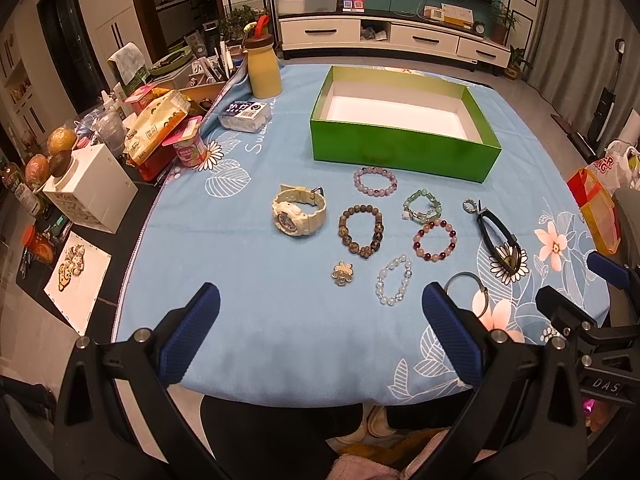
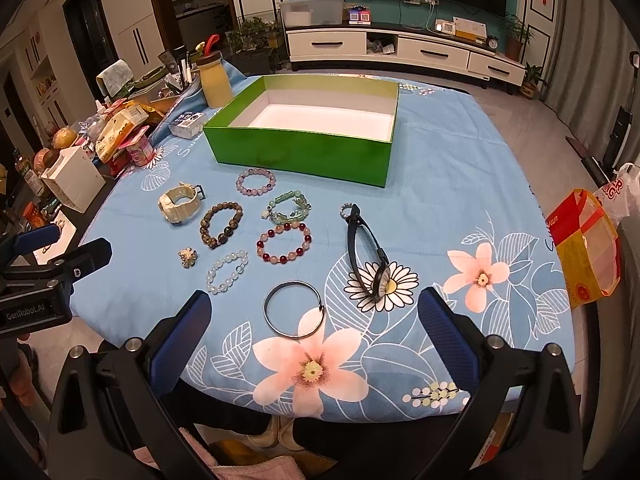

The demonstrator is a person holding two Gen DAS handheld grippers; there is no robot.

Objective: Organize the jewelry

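Note:
An open green box [image 1: 404, 150] [image 2: 304, 152] with a white inside stands at the far middle of the blue cloth. In front of it lie a cream watch [image 1: 298, 216] [image 2: 179, 204], a brown bead bracelet [image 1: 361, 226] [image 2: 222, 225], a lilac bracelet [image 1: 375, 181] [image 2: 256, 182], a green bracelet [image 1: 423, 206] [image 2: 289, 206], a red bracelet [image 1: 435, 240] [image 2: 284, 242], a clear bracelet [image 1: 394, 285] [image 2: 227, 272], a brooch [image 1: 343, 274] [image 2: 188, 258], a black watch [image 1: 498, 236] [image 2: 366, 252] and a metal bangle [image 2: 295, 315] [image 1: 466, 290]. My left gripper [image 1: 320, 304] and right gripper [image 2: 314, 308] are open and empty at the near edge.
Clutter crowds the table's left side: a yellow bottle [image 1: 263, 68], snack packs [image 1: 160, 128], a white box [image 1: 90, 190] and fruit [image 1: 48, 156]. A red and yellow bag [image 2: 586, 248] sits off the right edge. A TV cabinet [image 1: 392, 36] stands behind.

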